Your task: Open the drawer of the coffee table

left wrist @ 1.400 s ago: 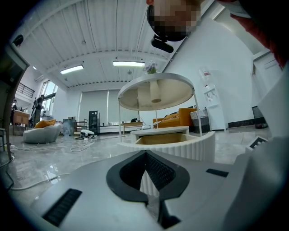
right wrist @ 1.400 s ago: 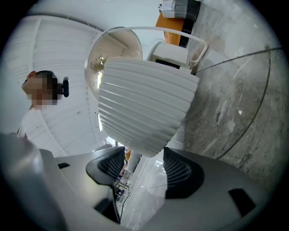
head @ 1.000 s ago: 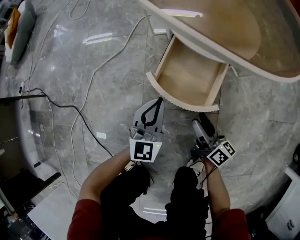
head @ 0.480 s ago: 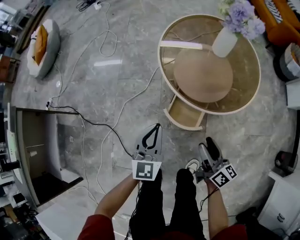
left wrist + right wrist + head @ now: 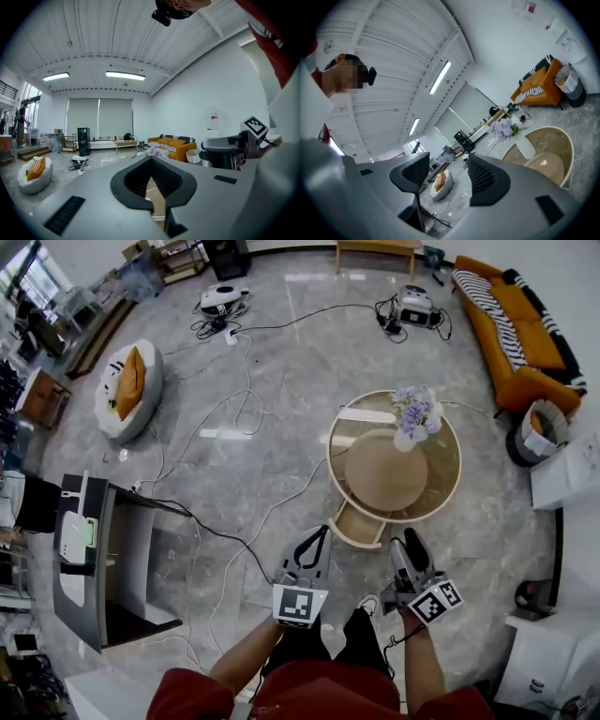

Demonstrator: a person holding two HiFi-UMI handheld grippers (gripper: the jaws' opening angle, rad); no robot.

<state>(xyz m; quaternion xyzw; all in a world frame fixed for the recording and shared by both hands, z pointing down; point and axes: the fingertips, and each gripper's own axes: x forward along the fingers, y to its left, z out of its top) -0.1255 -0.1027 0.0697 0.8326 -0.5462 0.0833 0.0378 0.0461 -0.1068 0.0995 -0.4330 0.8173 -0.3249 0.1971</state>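
The round coffee table [image 5: 441, 486] has a glass rim and a tan centre. Its wooden drawer [image 5: 359, 524] stands pulled out toward me. A white vase of purple flowers [image 5: 412, 413] sits on top. My left gripper [image 5: 321, 532] hovers just short of the drawer's front, apart from it, shut on nothing. In the left gripper view its tips [image 5: 151, 160] meet and the tan drawer [image 5: 155, 202] shows through the loop. My right gripper [image 5: 410, 542] is open and empty beside the table's near edge. Between its pads [image 5: 487, 178] the right gripper view shows floor, with the table [image 5: 551, 157] and flowers [image 5: 504, 126] to the right.
A dark desk [image 5: 94, 559] stands at the left. A white round pouffe with an orange cushion [image 5: 131, 390] lies beyond it. Cables [image 5: 246, 418] trail over the grey marble floor. An orange sofa [image 5: 511, 324], a bin [image 5: 539, 432] and a white cabinet [image 5: 567, 474] line the right side.
The head view has pulled far up and back, so the whole room shows. Both grippers have drawn away from the drawer, which stays pulled out.
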